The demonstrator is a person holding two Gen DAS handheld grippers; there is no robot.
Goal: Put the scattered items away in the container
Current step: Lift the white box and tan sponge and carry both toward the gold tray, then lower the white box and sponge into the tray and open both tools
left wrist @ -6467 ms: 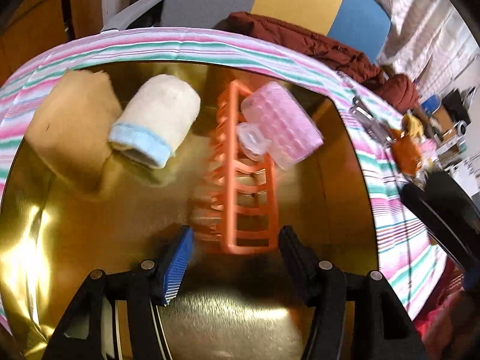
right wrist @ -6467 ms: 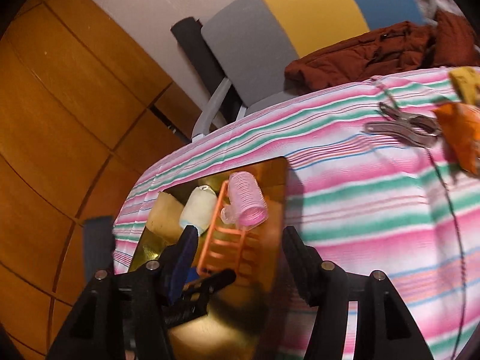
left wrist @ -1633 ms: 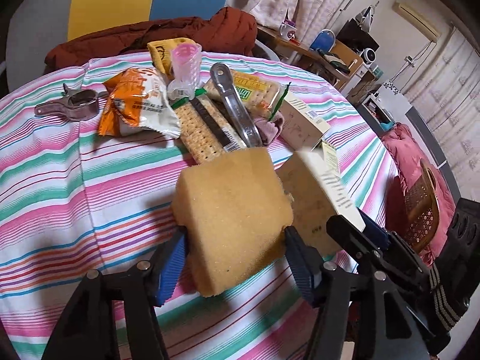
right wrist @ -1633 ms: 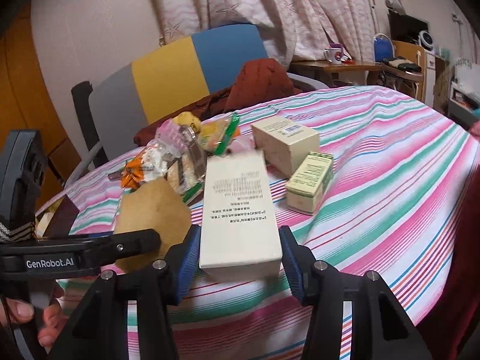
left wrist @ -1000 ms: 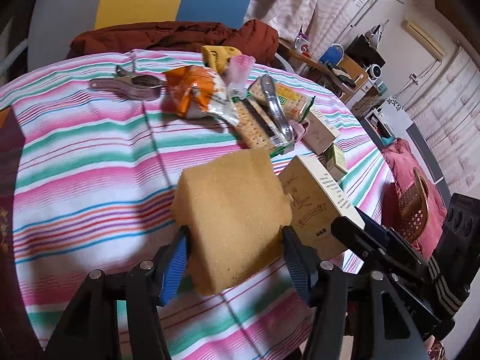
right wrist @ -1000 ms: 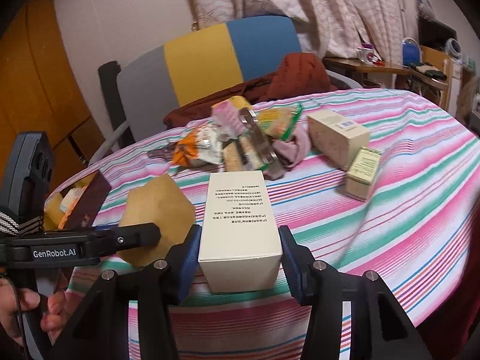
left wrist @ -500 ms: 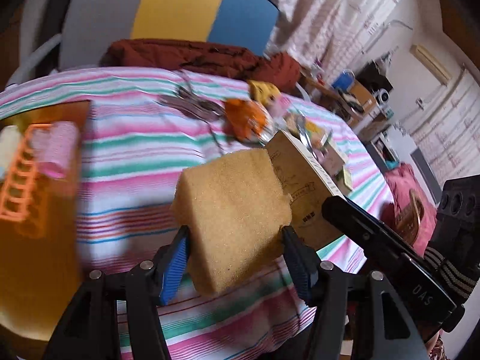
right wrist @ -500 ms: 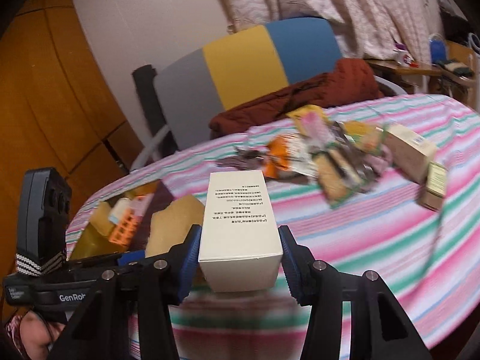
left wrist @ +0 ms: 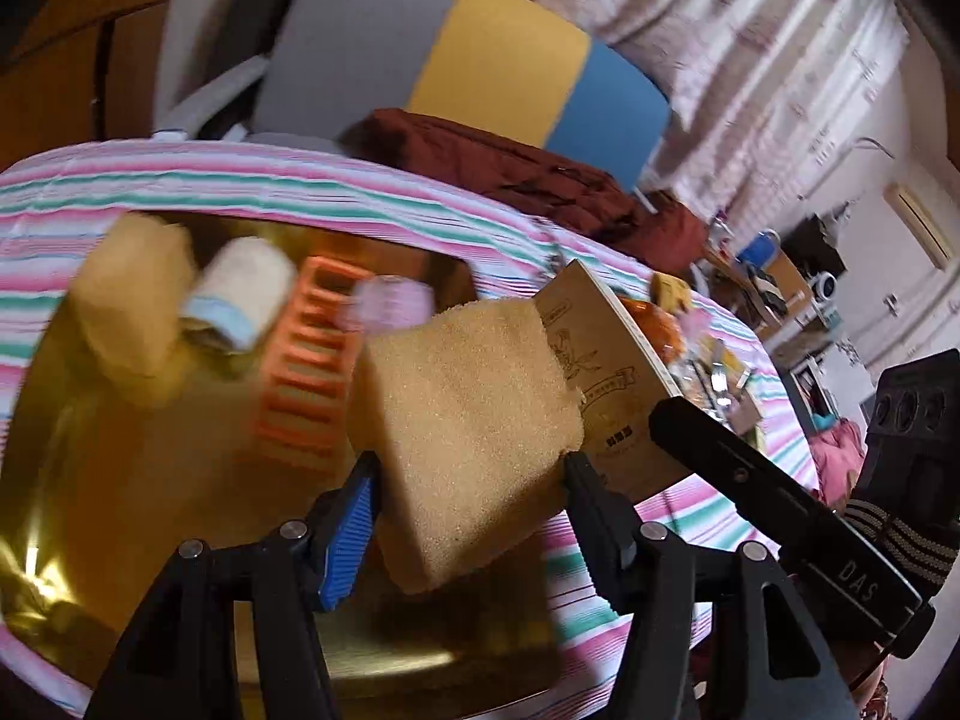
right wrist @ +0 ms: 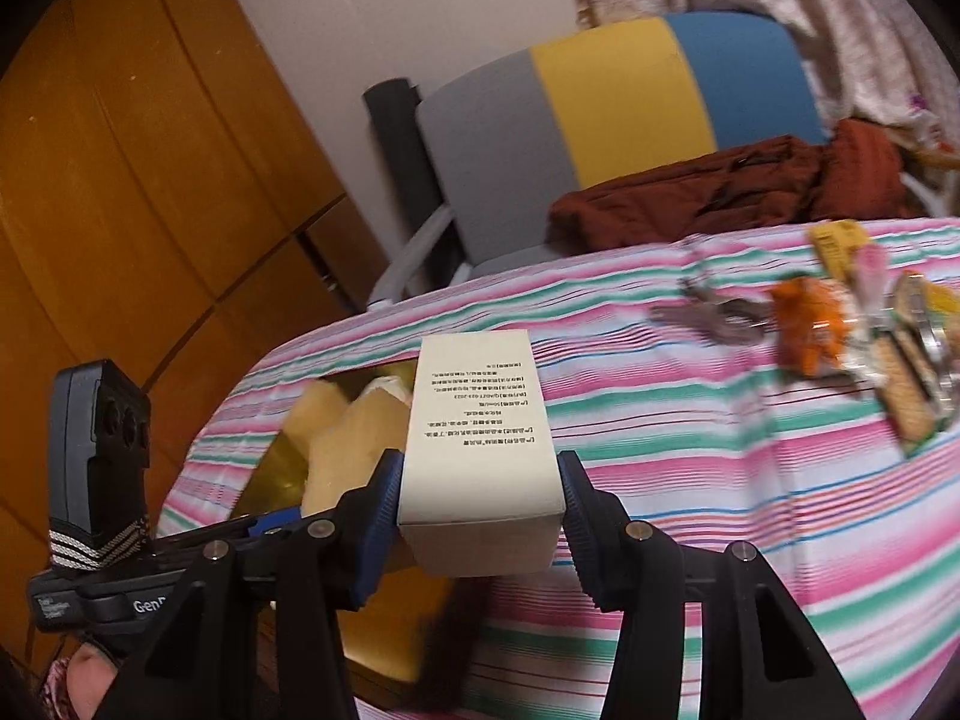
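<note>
Two grippers each carried one item near the gold tray [left wrist: 108, 498]. The left gripper [left wrist: 465, 501] had its jaws clamped on a tan sponge [left wrist: 471, 426], which hung over the tray's right part, just right of the orange rack [left wrist: 309, 369] lying in the tray. The right gripper [right wrist: 477, 516] had its jaws pressed against both sides of a cream box [right wrist: 480, 438] with printed text on top; in the left wrist view that box [left wrist: 606, 384] stood just right of the sponge, touching or nearly touching it, above the tray's right edge.

Inside the tray, left of the rack, lay a rolled cream cloth [left wrist: 240, 294] with a blue hem, and further left another tan sponge [left wrist: 135, 300]. A pink roller [left wrist: 390, 300] rested on the rack's far end. The tray sat on a table with a striped cloth [right wrist: 690, 420].

Well right of the tray on that cloth lay an orange packet [right wrist: 807, 324], a metal clip [right wrist: 714, 312] and crackers [right wrist: 906, 390]. Behind the table stood a chair [right wrist: 600, 102] with a red-brown garment [right wrist: 720, 192] on it.
</note>
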